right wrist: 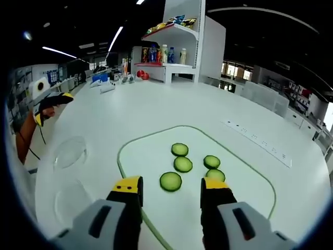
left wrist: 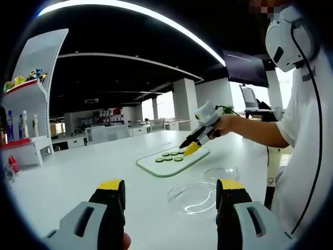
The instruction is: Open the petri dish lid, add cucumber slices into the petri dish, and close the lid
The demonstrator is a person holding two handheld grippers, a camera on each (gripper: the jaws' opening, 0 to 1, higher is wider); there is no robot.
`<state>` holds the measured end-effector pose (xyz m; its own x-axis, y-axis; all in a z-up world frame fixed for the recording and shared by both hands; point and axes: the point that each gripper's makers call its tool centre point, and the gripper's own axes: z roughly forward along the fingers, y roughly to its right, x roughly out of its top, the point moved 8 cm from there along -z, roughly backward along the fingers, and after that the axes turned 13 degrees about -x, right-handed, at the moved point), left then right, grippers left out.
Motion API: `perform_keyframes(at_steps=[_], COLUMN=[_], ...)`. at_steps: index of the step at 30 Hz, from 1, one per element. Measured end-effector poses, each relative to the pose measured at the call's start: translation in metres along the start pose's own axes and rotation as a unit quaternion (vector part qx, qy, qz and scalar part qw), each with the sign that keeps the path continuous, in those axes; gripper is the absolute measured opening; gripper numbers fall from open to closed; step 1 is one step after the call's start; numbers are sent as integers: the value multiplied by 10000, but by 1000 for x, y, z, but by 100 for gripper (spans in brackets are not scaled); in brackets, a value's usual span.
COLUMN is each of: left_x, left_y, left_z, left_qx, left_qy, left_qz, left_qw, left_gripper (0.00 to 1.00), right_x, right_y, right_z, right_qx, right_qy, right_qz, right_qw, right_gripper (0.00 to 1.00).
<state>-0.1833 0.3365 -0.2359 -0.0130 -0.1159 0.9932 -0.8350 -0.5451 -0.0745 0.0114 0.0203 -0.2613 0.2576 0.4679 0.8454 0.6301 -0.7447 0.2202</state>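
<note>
Hovering my right gripper (right wrist: 170, 190) wide open, empty, over the cutting board (right wrist: 244, 172), cucumber slices (right wrist: 182, 164) just ahead, left gripper (left wrist: 170, 194) open, petri dish (left wrist: 193, 197) and probably its lid (left wrist: 221, 173) beside the board.

Bright ceiling light strips (left wrist: 156, 21) above a glossy white table (left wrist: 104, 161); soft shadows; sharp focus; fisheye bending at edges.

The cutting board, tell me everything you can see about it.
The cutting board is a pale, whitish-green slab with rounded corners and a darker green edge, lying flat on the white table. Five cucumber slices rest on it, clustered together. The right tongs hover open just above the slices. The two clear petri dish halves sit beside it, apart.
</note>
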Motion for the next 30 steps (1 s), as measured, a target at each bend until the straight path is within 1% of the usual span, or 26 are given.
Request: perform_keyframes(at_steps=[9, 17, 30], left_x=[0, -1, -2], left_y=[0, 0, 0], left_z=[-3, -5, -4], left_qx=[29, 55, 41], left_qy=[3, 12, -10], left_qz=[-5, -10, 1], left_qw=[10000, 10000, 10000], left_gripper=[71, 71, 71], right_x=[-4, -8, -10], right_y=[-2, -2, -2], right_z=[13, 20, 23], right_qx=[36, -13, -7], right_qy=[-140, -220, -292], right_qz=[-58, -30, 29], right_qw=[9999, 9998, 9996], right_gripper=[43, 42, 37])
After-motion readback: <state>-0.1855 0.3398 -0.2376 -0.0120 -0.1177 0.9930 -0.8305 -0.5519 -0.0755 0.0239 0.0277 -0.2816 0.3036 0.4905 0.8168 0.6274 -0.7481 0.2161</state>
